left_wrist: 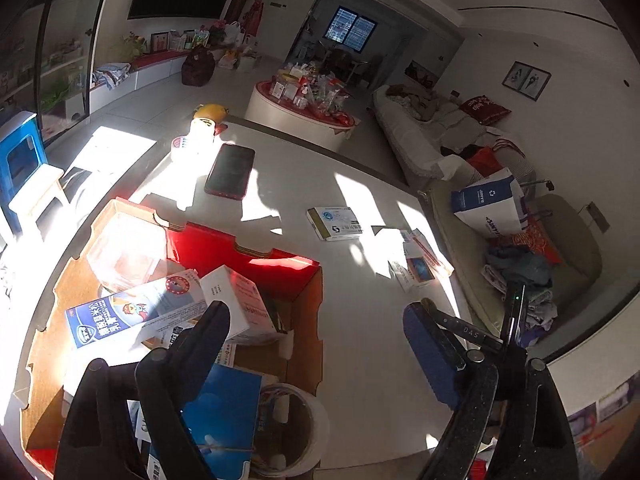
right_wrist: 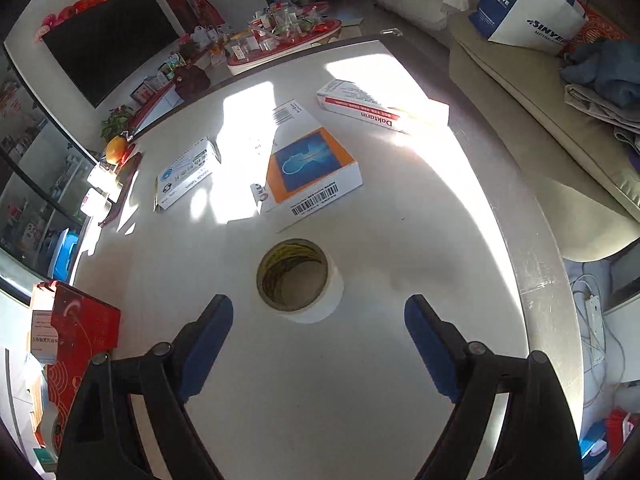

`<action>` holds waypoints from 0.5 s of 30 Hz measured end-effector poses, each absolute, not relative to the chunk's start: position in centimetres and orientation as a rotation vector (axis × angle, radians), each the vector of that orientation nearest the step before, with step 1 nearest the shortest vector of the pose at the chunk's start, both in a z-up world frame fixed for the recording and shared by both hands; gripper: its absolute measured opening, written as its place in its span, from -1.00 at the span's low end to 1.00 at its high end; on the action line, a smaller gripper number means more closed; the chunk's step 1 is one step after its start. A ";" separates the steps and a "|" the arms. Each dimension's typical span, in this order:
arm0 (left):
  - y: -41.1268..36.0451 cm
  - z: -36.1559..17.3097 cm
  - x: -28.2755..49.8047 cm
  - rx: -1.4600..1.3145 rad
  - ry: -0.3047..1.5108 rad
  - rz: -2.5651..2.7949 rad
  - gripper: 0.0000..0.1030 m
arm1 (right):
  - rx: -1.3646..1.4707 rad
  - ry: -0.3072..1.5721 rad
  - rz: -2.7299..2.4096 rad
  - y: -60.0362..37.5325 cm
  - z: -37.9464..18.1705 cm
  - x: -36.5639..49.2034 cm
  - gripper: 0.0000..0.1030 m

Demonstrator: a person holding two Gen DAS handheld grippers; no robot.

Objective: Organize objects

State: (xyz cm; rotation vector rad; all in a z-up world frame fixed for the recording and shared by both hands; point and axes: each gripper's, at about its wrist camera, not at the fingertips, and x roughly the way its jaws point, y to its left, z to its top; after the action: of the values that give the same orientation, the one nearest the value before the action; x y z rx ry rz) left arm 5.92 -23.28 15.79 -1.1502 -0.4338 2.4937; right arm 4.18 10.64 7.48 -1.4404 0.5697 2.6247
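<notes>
We see the right gripper [right_wrist: 319, 314] spread wide over the white table [right_wrist: 400, 360], nothing clamped — a tape roll [right_wrist: 300, 280] stands just ahead of its tips. Beyond lie three medicine boxes (one reads Daktarin [right_wrist: 380, 106]). The left gripper [left_wrist: 316, 328] gapes empty too, beside the red cardboard box [left_wrist: 248, 256] holding packets.

Black gripper [right_wrist: 319, 314], blue pads [right_wrist: 208, 332], round screws

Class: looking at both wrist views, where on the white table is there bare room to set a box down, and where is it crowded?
Bare: the table between the tape roll and its near rim. Crowded: the cardboard box, and beyond the roll the orange-and-blue box and Daktarin box.
</notes>
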 end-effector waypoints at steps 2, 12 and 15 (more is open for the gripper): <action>-20.4 16.2 4.8 -1.174 -0.394 2.450 0.78 | -1.444 0.517 2.674 10.6 7.1 3.4 0.70; -6.4 14.6 -2.9 -1.393 -0.202 2.339 0.83 | -1.453 0.141 2.809 7.9 8.1 3.3 -0.08; -2.4 12.5 -6.0 -1.463 -0.154 2.357 0.83 | -1.453 0.632 2.864 11.9 8.7 6.5 -0.07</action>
State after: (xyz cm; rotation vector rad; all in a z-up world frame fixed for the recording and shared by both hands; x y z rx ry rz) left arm -6.03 -2.42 12.46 -1.4634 -0.1537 2.3573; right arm 6.50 11.90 8.67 -1.4525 0.6315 2.8641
